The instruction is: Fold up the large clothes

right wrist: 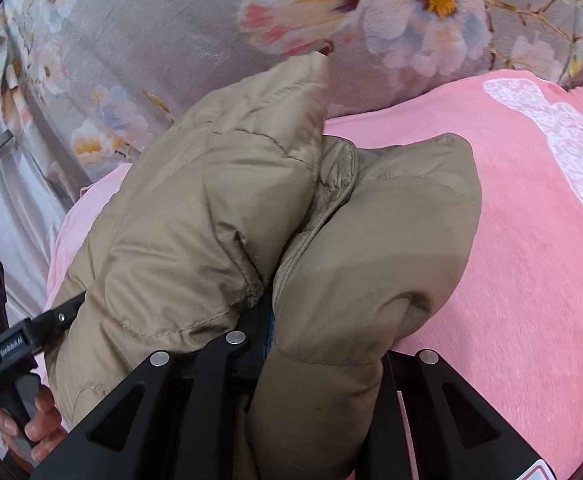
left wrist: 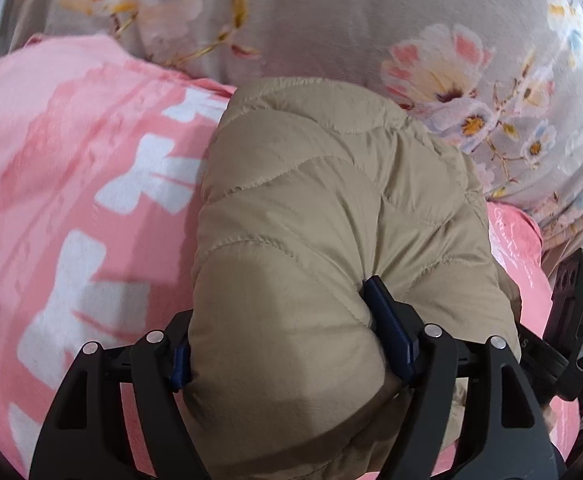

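Slippage is my worry: my left tongs [left wrist: 291,344] clamp a fat roll of the tan puffer jacket [left wrist: 331,200], my right tongs [right wrist: 269,344] pinch it at mid-frame over the pink blanket [right wrist: 531,260]; slick padding may squirt out and unfold.

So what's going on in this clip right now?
A person holds a handheld gripper in each hand and is folding a tan quilted puffer jacket over a pink blanket with white print. The left gripper has a thick bunch of jacket between its jaws; the right gripper is clamped on another fold.
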Available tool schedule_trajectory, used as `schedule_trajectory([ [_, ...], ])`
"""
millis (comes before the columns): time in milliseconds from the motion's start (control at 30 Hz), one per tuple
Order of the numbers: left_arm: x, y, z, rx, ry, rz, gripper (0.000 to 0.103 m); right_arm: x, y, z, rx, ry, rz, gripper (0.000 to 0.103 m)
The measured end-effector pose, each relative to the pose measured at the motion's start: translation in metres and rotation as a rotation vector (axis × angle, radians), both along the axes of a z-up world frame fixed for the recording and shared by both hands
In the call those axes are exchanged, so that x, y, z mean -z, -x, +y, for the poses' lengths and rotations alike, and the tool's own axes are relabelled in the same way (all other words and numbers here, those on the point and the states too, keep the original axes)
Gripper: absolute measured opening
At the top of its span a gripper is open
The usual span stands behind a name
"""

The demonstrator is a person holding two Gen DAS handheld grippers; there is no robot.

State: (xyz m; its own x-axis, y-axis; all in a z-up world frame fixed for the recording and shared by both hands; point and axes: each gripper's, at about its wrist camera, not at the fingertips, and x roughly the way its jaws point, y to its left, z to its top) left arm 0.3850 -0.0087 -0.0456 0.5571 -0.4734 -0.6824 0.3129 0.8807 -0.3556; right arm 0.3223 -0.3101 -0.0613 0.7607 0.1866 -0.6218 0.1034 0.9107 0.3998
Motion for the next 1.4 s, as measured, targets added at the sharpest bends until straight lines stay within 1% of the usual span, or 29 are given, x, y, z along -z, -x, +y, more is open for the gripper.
schedule_trajectory([
  [67,0.006,0.006,0.004,-0.012,0.007,-0.003,0.073,0.002,-0.004,-0.005,-0.004,-0.033,0.006,0.014],
  [133,0.008,0.011,0.002,-0.02,-0.011,-0.018,0.073,0.009,-0.004,-0.009,0.003,-0.081,0.025,0.018],
  [267,0.009,0.016,-0.008,-0.038,-0.084,-0.056,0.079,0.015,-0.001,-0.011,0.028,-0.097,0.065,0.025],
  [300,0.008,0.017,-0.01,-0.046,-0.107,-0.068,0.082,0.014,0.0,-0.011,0.037,-0.095,0.079,0.03],
  [333,0.006,0.02,-0.013,-0.056,-0.146,-0.086,0.085,0.012,0.002,-0.01,0.047,-0.085,0.092,0.034],
  [400,-0.003,0.028,-0.017,-0.071,-0.23,-0.126,0.086,0.004,0.012,-0.008,0.056,-0.057,0.121,0.036],
  [433,-0.008,0.033,-0.018,-0.075,-0.267,-0.144,0.086,-0.002,0.022,-0.006,0.062,-0.03,0.129,0.042],
  [467,-0.015,0.042,-0.019,-0.081,-0.327,-0.171,0.086,-0.006,0.031,-0.007,0.072,-0.001,0.131,0.045],
  [500,-0.02,0.049,-0.018,-0.085,-0.358,-0.181,0.088,-0.011,0.042,-0.007,0.091,0.041,0.128,0.053],
  [533,-0.023,0.054,-0.017,-0.088,-0.379,-0.185,0.09,-0.018,0.055,-0.006,0.12,0.088,0.122,0.058],
  [567,-0.027,0.062,-0.017,-0.092,-0.409,-0.185,0.09,-0.024,0.067,-0.005,0.152,0.129,0.115,0.059],
  [633,-0.03,0.07,-0.018,-0.107,-0.461,-0.171,0.09,-0.035,0.085,-0.005,0.207,0.185,0.099,0.059],
  [700,-0.033,0.074,-0.02,-0.134,-0.505,-0.148,0.09,-0.05,0.102,0.001,0.241,0.209,0.063,0.059],
  [767,-0.034,0.077,-0.024,-0.172,-0.539,-0.133,0.09,-0.062,0.11,0.014,0.21,0.204,0.031,0.055],
  [800,-0.034,0.078,-0.027,-0.183,-0.549,-0.13,0.09,-0.067,0.111,0.025,0.183,0.216,0.021,0.049],
  [867,-0.031,0.081,-0.031,-0.205,-0.561,-0.114,0.09,-0.067,0.11,0.043,0.144,0.25,0.021,0.043],
  [900,-0.029,0.083,-0.032,-0.212,-0.554,-0.098,0.089,-0.065,0.108,0.051,0.134,0.265,0.026,0.035],
  [933,-0.027,0.084,-0.031,-0.218,-0.546,-0.086,0.089,-0.062,0.107,0.057,0.132,0.273,0.035,0.03],
  [967,-0.024,0.085,-0.03,-0.226,-0.531,-0.068,0.089,-0.056,0.104,0.061,0.132,0.269,0.05,0.029],
  [1100,-0.013,0.088,-0.026,-0.234,-0.494,-0.017,0.09,-0.038,0.101,0.064,0.164,0.245,0.083,0.028],
  [1200,-0.006,0.089,-0.028,-0.233,-0.484,-0.002,0.09,-0.027,0.096,0.063,0.167,0.227,0.105,0.028],
  [1400,0.007,0.089,-0.029,-0.235,-0.471,0.013,0.093,-0.009,0.089,0.069,0.156,0.249,0.125,0.028],
])
